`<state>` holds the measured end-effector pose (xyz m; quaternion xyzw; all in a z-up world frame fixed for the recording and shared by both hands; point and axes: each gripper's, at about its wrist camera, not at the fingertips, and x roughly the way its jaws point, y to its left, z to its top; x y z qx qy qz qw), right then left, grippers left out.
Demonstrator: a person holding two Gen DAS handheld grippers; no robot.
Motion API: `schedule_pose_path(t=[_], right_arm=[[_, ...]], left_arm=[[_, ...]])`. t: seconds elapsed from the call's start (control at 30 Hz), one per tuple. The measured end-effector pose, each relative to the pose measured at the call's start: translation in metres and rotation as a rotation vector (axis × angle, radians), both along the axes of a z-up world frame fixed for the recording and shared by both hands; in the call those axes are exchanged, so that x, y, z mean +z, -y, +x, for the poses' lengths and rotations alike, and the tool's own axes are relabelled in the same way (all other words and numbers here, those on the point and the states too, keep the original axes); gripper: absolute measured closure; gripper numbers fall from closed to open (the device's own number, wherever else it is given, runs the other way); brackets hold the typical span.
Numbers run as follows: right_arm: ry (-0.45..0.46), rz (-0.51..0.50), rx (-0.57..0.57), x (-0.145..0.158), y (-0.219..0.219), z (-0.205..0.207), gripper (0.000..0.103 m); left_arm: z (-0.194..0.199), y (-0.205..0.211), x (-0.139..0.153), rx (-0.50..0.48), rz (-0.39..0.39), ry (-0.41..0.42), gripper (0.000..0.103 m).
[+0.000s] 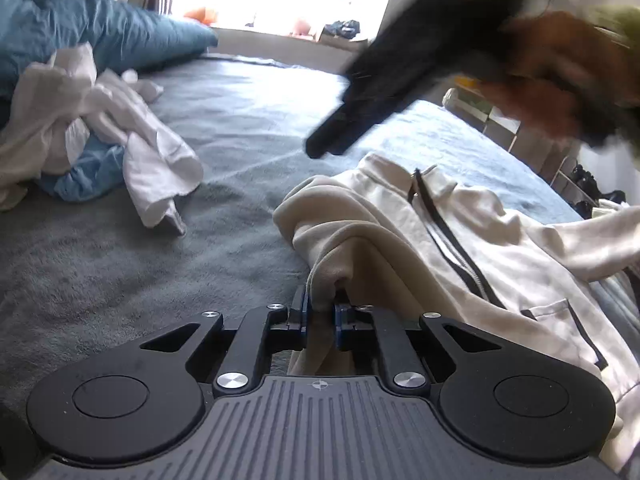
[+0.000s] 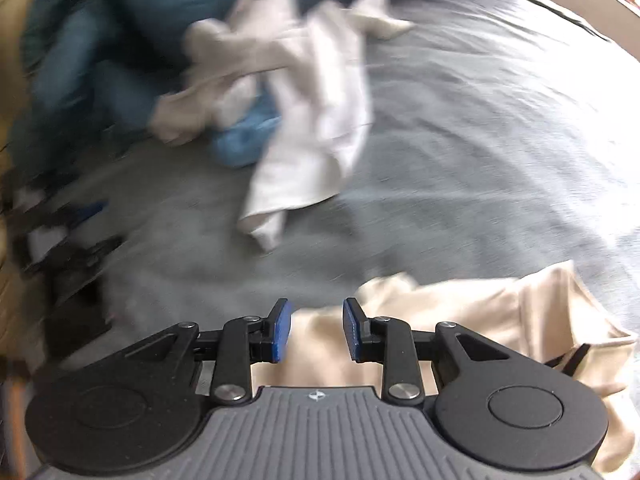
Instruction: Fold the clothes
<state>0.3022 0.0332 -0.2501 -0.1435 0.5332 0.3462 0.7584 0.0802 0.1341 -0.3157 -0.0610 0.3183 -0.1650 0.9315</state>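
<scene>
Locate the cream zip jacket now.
Left wrist view: cream zip jacket lies right of centre on the grey bedspread, one fold pinched in the left gripper.

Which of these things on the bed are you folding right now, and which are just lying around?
In use:
cream zip jacket
left gripper, pinching its fabric
right gripper, open above it

Lying about:
white clothes pile
blue garment
teal duvet
grey bedspread

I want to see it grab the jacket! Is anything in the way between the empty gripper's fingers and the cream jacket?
Nothing visible is. The right gripper hangs open just above the cream jacket, with only air between. The left gripper is already pinching a fold of it.
</scene>
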Motion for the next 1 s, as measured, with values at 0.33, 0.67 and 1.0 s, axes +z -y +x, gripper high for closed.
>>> schedule_pose_path(t=[0.33, 0.67, 1.0], right_arm=[[-0.151, -0.257, 0.171, -0.058, -0.043, 0.038, 0.083], [-0.014, -0.003, -0.131, -0.034, 0.016, 0.045, 0.101], [-0.345, 0.585, -0.8, -0.09, 0.116, 0.056, 0.101]], left_arm=[[-0.012, 0.013, 0.003, -0.068, 0.115, 0.116, 0.094], [-0.007, 0.004, -0.002, -0.019, 0.073, 0.06, 0.095], [0.023, -0.039, -0.027, 0.167, -0.169, -0.157, 0.096]])
